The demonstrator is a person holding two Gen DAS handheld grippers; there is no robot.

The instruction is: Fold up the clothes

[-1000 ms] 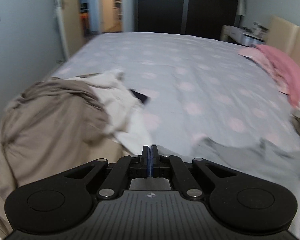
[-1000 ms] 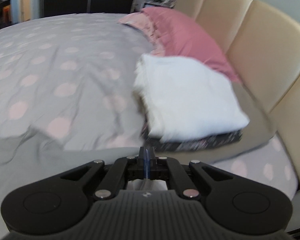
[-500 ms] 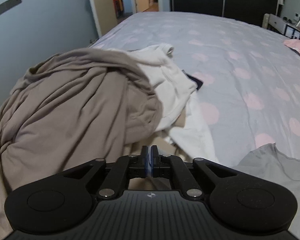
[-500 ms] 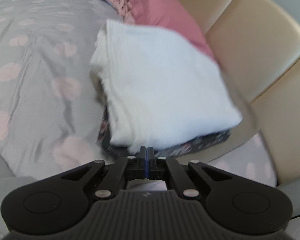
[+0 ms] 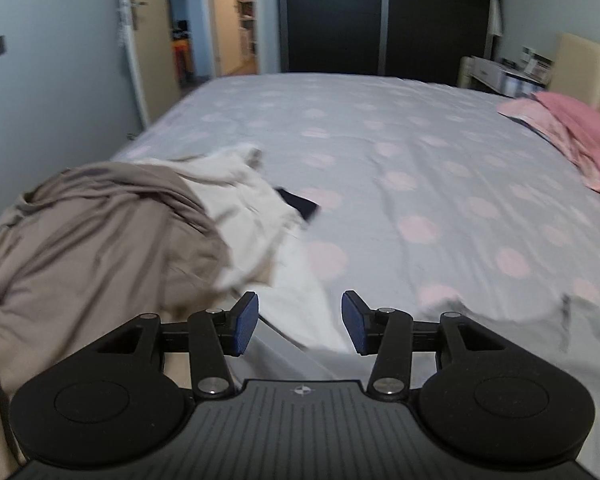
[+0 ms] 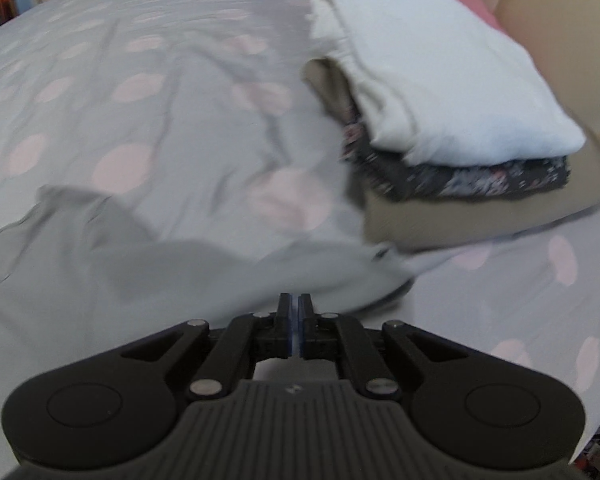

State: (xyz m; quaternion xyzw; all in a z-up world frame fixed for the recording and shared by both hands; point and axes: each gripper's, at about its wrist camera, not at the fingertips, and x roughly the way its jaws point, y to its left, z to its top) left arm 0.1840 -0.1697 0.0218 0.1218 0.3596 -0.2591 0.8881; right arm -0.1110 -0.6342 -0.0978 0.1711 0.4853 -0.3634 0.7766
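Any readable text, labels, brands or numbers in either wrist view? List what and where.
No readable text in either view.
Left tongs body: small round emblem, a symbol, no letters.
Right tongs body: faint mark, too blurred to read.
Boxes on the bedside unit: any print too small and blurred.
Dark floral garment in the folded stack: pattern only, no words.

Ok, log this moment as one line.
left gripper: opening, nothing between pads | right gripper: shut, empty | light grey garment: spread on bed | folded white top: on stack
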